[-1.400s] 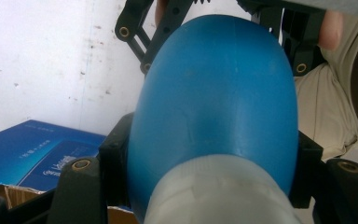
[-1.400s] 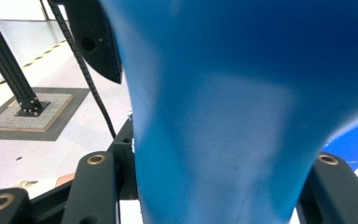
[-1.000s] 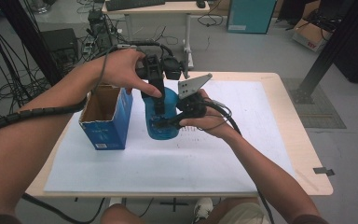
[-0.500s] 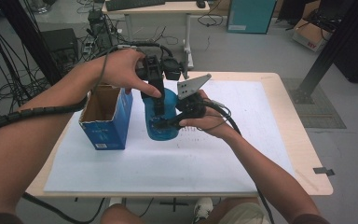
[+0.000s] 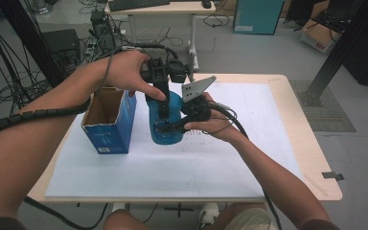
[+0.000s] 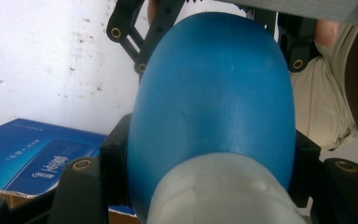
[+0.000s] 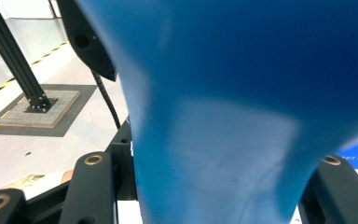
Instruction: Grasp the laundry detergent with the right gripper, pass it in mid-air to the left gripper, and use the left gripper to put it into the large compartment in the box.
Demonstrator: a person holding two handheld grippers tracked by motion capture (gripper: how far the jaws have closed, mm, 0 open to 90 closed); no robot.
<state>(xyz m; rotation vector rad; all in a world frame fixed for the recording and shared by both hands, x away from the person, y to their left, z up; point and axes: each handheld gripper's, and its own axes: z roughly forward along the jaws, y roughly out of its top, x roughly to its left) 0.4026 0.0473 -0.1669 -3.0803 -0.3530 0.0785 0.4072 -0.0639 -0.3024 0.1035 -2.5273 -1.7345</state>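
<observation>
In the right gripper view the blue bottle is a blur cut off by the top, right and bottom edges, hiding the fingers' tips, while in the left gripper view it covers what is probably the right gripper, and the box is cut off.

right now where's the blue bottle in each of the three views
High view: blue bottle at centre, upright on the white sheet, right of the blue box.
Left gripper view: centre, seen from above, between the jaws.
Right gripper view: centre and top, between the jaws.
Shared landmark: the blue box, lower left in the left gripper view.
</observation>
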